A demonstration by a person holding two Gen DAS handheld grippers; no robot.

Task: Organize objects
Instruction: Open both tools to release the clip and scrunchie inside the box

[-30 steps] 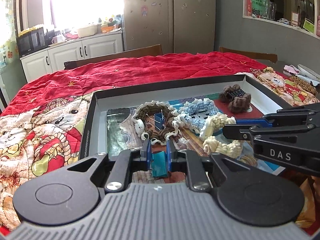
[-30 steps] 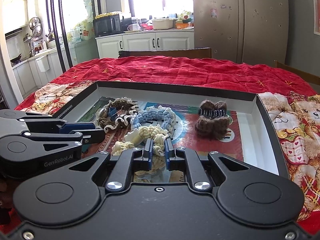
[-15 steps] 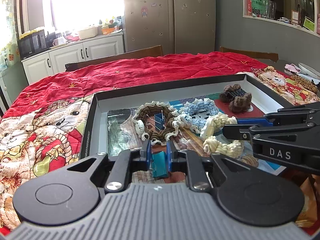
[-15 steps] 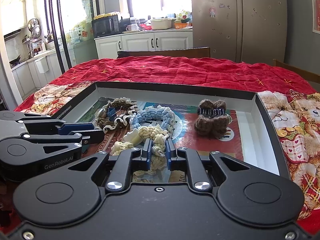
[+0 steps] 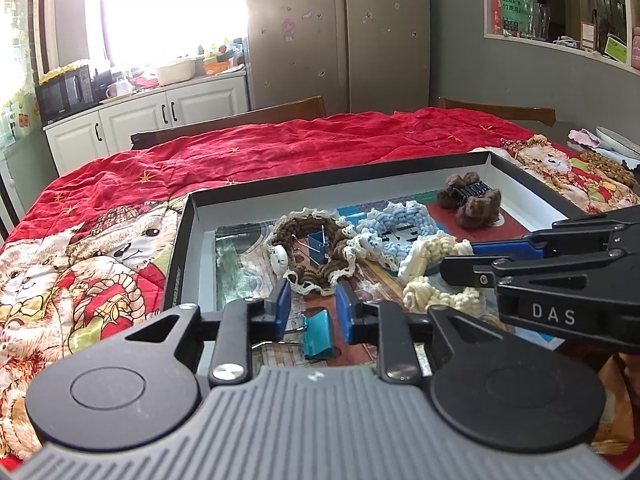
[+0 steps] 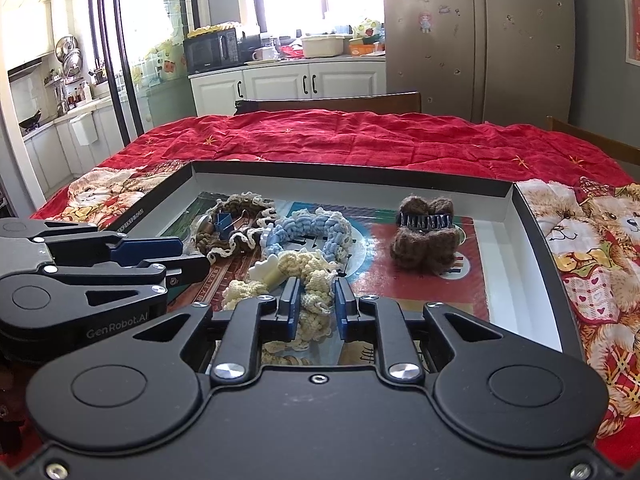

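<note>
Spread across a red quilt (image 5: 280, 148), a shallow black-rimmed box lid (image 5: 192, 216) serving as tray, long axis running left to right across both views, holding every loose piece; inside, toward the far right corner, a brown fuzzy claw clip (image 6: 424, 236), teeth facing the cameras, comb line lying crosswise; toward the far left, a brown crocheted scrunchie (image 5: 316, 248) ringed in cream, with a small blue binder clip (image 5: 318, 245) standing in its hollow; between them a pale blue scrunchie (image 6: 312, 232) lying flat; nearest the right side, a cream crocheted scrunchie (image 6: 308, 280), strung out lengthwise toward the camera, near end running straight in between the right gripper (image 6: 316, 304) fingers; jaws there spread, pads flanking the yarn, contact impossible to confirm; smallest of all, a teal binder clip (image 5: 318, 334) lying on the tray floor directly between and slightly below the left gripper (image 5: 310, 306) fingers, also parted with clear space on both sides, gripping nothing; teal body tilted, broad face up, wire handles trailing out leftward under the left pad, so long axis roughly crosswise to the fingers; left hand plainly the nearer for that clip, right for the cream yarn; likely a short dip down and a squeeze across the clip's body; risk of catching a wire handle instead.
</note>
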